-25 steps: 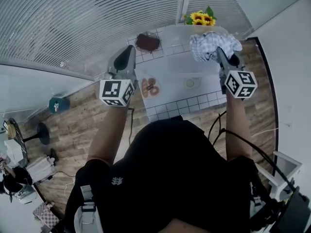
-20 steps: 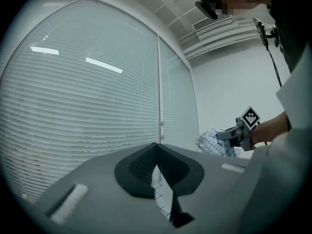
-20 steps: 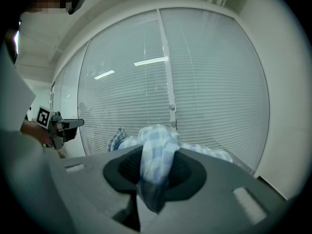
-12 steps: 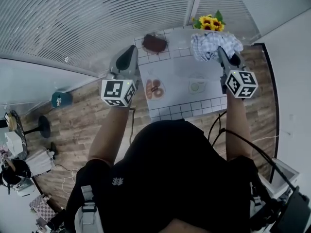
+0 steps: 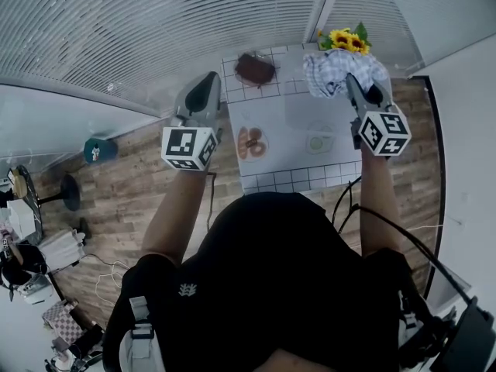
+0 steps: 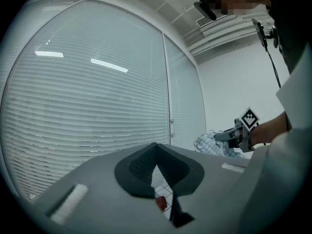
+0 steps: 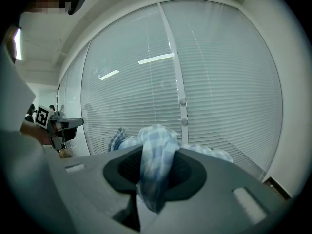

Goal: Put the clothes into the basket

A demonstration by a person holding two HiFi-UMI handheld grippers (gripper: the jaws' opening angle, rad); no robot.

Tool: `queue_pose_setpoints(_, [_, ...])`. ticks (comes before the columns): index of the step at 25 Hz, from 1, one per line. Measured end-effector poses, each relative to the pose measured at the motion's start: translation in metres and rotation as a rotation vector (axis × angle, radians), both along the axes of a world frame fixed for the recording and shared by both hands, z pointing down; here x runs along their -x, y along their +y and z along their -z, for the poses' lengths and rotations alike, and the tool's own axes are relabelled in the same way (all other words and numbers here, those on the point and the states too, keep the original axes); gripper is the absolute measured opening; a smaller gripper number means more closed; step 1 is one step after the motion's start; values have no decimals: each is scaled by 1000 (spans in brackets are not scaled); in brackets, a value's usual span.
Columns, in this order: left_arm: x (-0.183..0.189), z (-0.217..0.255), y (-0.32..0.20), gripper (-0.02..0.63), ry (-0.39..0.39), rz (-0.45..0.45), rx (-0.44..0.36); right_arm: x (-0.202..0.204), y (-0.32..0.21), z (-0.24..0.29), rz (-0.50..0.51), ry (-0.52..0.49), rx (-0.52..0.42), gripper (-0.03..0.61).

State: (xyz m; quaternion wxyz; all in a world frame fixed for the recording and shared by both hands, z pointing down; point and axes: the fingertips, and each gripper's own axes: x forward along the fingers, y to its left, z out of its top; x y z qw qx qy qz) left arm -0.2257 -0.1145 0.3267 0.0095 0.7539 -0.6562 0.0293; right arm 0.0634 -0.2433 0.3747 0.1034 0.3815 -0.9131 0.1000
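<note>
Clamping a soft, crumpled blue-and-white checked garment (image 5: 329, 70), the right gripper (image 5: 355, 85) holds it bunched above the far side of the white, tile-edged desk (image 5: 288, 130), near yellow sunflowers (image 5: 345, 40). The left gripper (image 5: 208, 85) is closed and empty.

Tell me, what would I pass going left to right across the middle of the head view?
Teal round object on the floor → left claw → plate of food → small dish → right claw, gripping the checked cloth.
</note>
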Motion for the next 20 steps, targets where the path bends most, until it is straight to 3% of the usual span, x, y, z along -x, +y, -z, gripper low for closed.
queue_pose_setpoints(20, [5,-17,-25,6,24,-29,23,12,-10,-22,-1,25,34,103])
